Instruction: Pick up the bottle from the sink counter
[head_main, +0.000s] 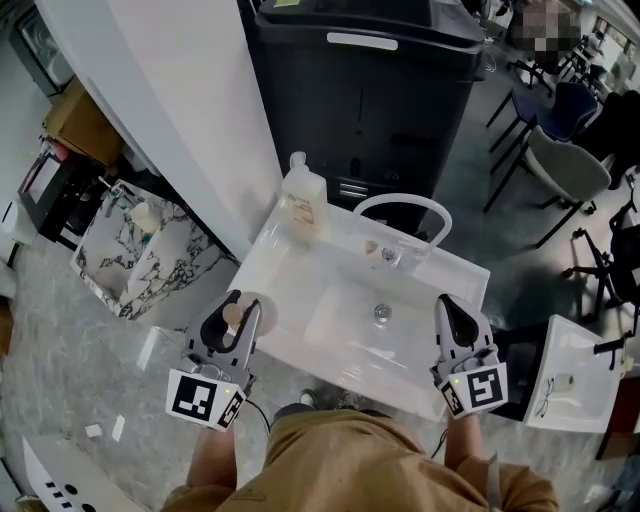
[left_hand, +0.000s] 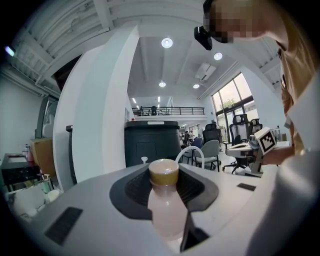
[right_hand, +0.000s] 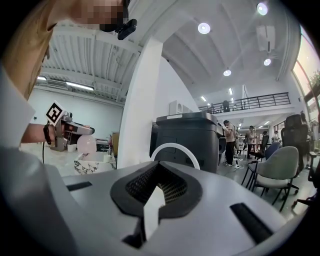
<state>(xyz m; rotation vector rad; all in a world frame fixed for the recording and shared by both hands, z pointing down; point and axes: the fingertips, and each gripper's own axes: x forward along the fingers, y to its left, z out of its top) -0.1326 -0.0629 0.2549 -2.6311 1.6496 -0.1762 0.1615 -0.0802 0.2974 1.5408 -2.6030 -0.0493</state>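
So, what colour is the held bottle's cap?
Golden tan cap on the bottle, clearest in left gripper view.

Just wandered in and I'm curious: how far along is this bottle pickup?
Done, it seems: the small bottle is off the sink counter. In hand: the left hand-held gripper grips it in the air. Left: nothing obvious.

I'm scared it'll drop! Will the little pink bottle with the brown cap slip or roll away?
The bottle looks smooth and rounded, so it may be a bit slippery; the left gripper holds its body below the cap. Round sides would probably roll if laid down. It looks small, so likely light.
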